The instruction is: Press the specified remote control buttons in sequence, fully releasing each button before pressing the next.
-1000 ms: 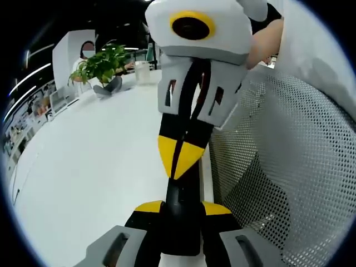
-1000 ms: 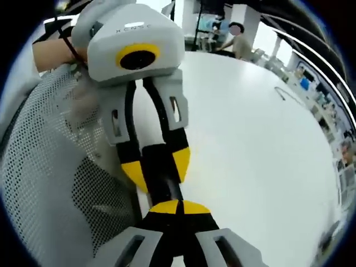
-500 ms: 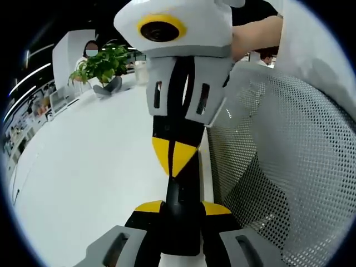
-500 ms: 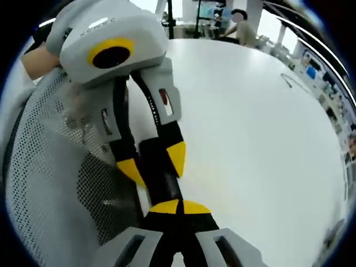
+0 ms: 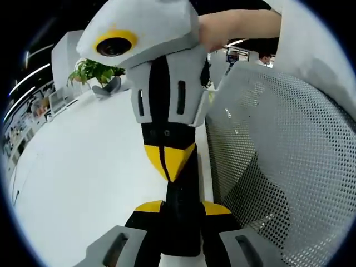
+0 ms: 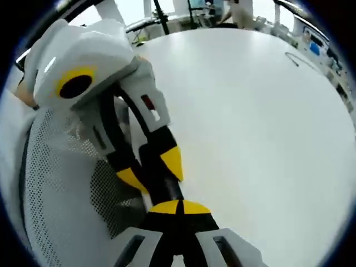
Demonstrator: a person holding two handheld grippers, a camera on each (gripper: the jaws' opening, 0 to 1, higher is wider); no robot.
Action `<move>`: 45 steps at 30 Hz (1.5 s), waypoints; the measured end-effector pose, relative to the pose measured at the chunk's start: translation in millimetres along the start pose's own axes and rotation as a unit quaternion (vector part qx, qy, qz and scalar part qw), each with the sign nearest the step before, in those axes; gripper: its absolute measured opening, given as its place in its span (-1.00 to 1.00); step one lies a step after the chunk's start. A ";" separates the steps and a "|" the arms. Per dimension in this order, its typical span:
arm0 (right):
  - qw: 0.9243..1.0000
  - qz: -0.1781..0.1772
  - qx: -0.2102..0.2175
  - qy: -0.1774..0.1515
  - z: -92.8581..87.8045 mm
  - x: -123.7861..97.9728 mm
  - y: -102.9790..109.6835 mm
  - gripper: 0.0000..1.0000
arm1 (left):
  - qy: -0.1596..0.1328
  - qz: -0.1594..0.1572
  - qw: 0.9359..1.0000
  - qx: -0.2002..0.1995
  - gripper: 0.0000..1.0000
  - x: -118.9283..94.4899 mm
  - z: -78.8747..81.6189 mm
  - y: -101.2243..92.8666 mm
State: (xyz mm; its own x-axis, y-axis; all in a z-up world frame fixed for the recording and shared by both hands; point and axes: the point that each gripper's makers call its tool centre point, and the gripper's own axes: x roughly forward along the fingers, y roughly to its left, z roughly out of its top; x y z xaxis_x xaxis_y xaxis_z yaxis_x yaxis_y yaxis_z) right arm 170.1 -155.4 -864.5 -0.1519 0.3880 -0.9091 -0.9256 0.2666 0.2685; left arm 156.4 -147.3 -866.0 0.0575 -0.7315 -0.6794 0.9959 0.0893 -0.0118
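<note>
Since the earlier frame, the right gripper [image 5: 168, 167] has rolled leftward in the left gripper view, its tips remaining on the remote control [image 5: 181, 214]. The left gripper [image 5: 181, 207] pinches the remote between its yellow-tipped jaws at the edge of the white table [image 5: 94, 167]. The right gripper's jaws are pressed together, tips touching the remote's upper face. In the right gripper view, the left gripper [image 6: 150, 171] grips the remote [image 6: 162, 186] beside the mesh chair back [image 6: 61, 183].
</note>
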 end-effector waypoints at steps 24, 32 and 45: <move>0.996 0.001 -0.048 0.079 -0.9 2.4 1.1 -1.00 | 0.002 -0.002 1.000 0.001 -0.52 0.5 0.7 -1.2; 0.998 -0.033 -0.057 -0.007 1.1 0.6 0.7 -1.00 | 0.001 -0.002 1.000 -0.002 -0.52 0.7 0.7 -1.1; 0.991 -0.045 -0.061 -0.107 6.2 -2.9 19.6 -1.00 | -0.001 -0.002 1.000 -0.003 -0.52 0.7 0.7 -0.9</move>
State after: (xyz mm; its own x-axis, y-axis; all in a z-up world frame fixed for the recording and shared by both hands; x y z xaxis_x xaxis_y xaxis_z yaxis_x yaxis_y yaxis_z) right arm 154.5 -145.9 -854.6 -0.0013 0.5484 -0.8362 -0.9690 0.2058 0.1364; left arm 155.6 -148.3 -865.9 0.0537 -0.7334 -0.6777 0.9957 0.0905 -0.0190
